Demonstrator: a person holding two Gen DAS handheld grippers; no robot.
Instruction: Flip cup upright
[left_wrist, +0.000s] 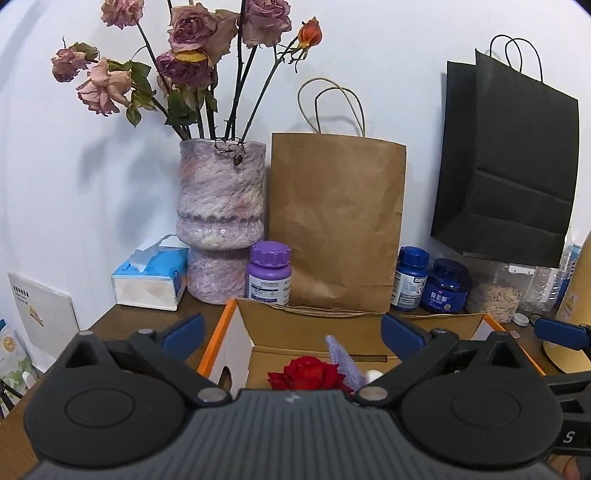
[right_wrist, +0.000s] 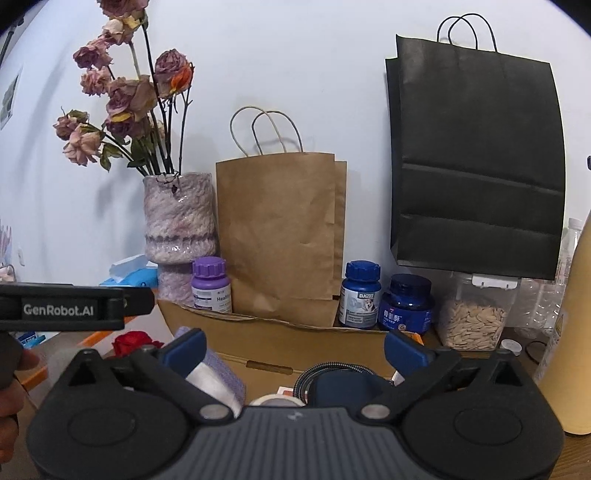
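A tall beige cup-like vessel (right_wrist: 569, 332) stands upright on the wooden table at the far right; only its edge shows in the left wrist view (left_wrist: 578, 284). My right gripper (right_wrist: 293, 347) is open over a cardboard box, nothing between its blue fingers, with the vessel just outside its right finger. My left gripper (left_wrist: 293, 332) is also open and empty, over the box's left part. One blue finger (left_wrist: 561, 334) of the right gripper shows in front of the vessel. The left gripper's black body (right_wrist: 66, 308) and a hand show at the left.
The open cardboard box (right_wrist: 295, 332) holds a red rose (left_wrist: 308, 373), a purple cloth and a tape roll. Behind it stand a vase (left_wrist: 221, 221) of dried roses, a tissue pack, a brown paper bag (left_wrist: 338, 221), a black bag (right_wrist: 476, 155), pill bottles and a seed jar (right_wrist: 474, 317).
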